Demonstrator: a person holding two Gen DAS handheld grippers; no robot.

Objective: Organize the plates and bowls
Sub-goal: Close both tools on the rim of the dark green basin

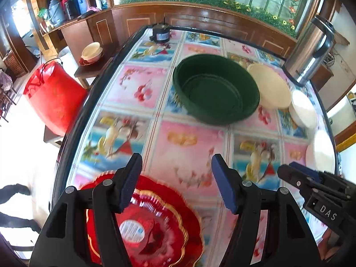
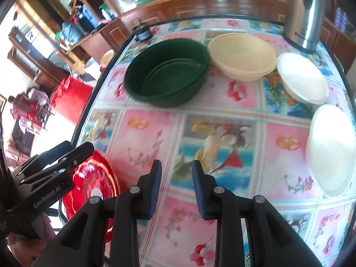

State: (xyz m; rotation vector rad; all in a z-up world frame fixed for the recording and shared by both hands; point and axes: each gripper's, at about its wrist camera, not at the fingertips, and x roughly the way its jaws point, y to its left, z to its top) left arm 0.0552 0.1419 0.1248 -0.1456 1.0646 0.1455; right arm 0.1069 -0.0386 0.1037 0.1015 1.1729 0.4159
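On the flowered tablecloth stand nested dark green bowls [image 1: 215,89] [image 2: 166,71], with a cream bowl [image 1: 269,86] [image 2: 242,55] and a white bowl [image 1: 302,109] [image 2: 302,77] to their right. Another white dish [image 1: 322,153] [image 2: 331,151] lies at the right edge. A red gold-rimmed plate [image 1: 155,222] [image 2: 93,178] lies near the front left edge. My left gripper [image 1: 175,162] hovers open above the cloth, its left finger over the red plate, holding nothing. Beside it, my right gripper [image 2: 176,166] is open by a narrow gap, with only tablecloth showing between its pads.
A steel thermos [image 1: 311,51] [image 2: 304,11] stands at the back right corner, and a small black device [image 1: 161,33] sits at the far edge. Left of the table are a red bag [image 1: 53,98] and a low stool carrying a cream bowl [image 1: 91,52].
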